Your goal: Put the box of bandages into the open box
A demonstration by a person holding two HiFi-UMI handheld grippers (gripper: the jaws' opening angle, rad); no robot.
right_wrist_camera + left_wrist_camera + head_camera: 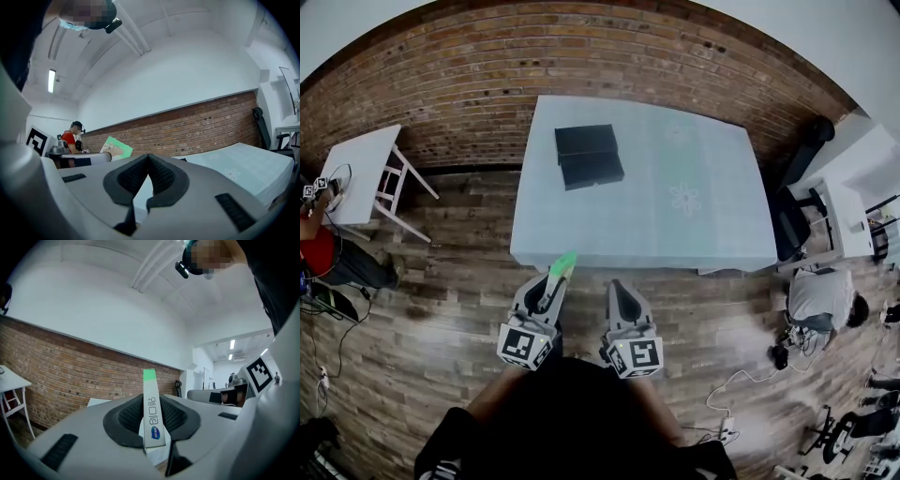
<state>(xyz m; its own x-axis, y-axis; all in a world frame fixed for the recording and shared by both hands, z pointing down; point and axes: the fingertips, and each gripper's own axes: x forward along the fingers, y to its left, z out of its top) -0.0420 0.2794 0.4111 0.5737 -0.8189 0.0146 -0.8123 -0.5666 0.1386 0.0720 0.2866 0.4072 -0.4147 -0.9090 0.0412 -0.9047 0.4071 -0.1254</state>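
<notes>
The box of bandages (564, 264) is pinched in the left claw (556, 279). The left gripper view shows the two pads clamped on the slim white carton's flat sides, with its green end sticking out beyond the tips. The carton is in the air over the wooden floor (459, 281), just short of the near edge of the counter (694, 216), toward its left corner.

The right claw (619, 287) hangs beside it on the right. Its pads are pressed together at the tips with nothing between them.

The open black box (589, 156) lies on the far left part of the counter. Its two dark halves sit side by side, well apart from the carton, and nothing can be seen inside.

So the pickup looks done, and the carry and the drop are left. The carton has to travel forward across the counter, come down over the open half and be let go there. The right claw seems to have no job yet, unless the black box needs steadying.
</notes>
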